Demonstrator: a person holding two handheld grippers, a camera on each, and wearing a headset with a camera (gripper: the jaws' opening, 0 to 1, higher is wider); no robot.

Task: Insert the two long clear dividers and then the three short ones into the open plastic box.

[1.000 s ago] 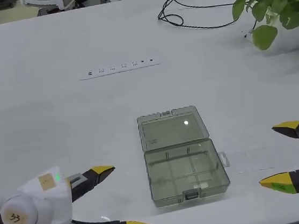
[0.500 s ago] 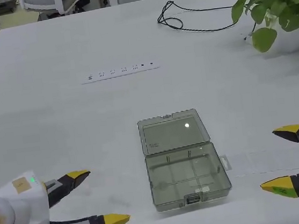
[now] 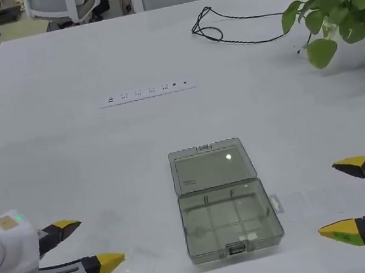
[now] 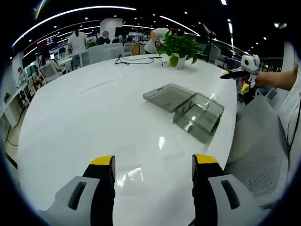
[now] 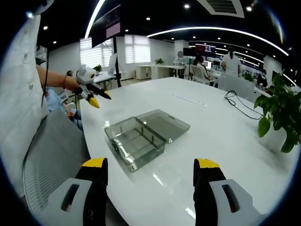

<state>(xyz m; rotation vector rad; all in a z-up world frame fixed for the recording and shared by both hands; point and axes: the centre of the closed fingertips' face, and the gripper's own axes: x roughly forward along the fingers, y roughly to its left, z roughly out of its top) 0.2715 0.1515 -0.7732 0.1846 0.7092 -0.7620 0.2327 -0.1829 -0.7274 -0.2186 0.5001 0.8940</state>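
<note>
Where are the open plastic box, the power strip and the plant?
open plastic box (image 3: 211, 166), head view, middle of its lid.
power strip (image 3: 146, 92), head view, middle of its top.
plant (image 3: 346, 9), head view, on its leaves.

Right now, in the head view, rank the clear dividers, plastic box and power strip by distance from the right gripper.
1. clear dividers, flat on the table just left of the right gripper.
2. plastic box, open, farther left.
3. power strip, far back and left.

Left gripper (image 4: 154, 161) jaws apart — clear dividers (image 4: 128, 172) on table (image 4: 70, 117), open box (image 4: 200, 113) beyond
</note>
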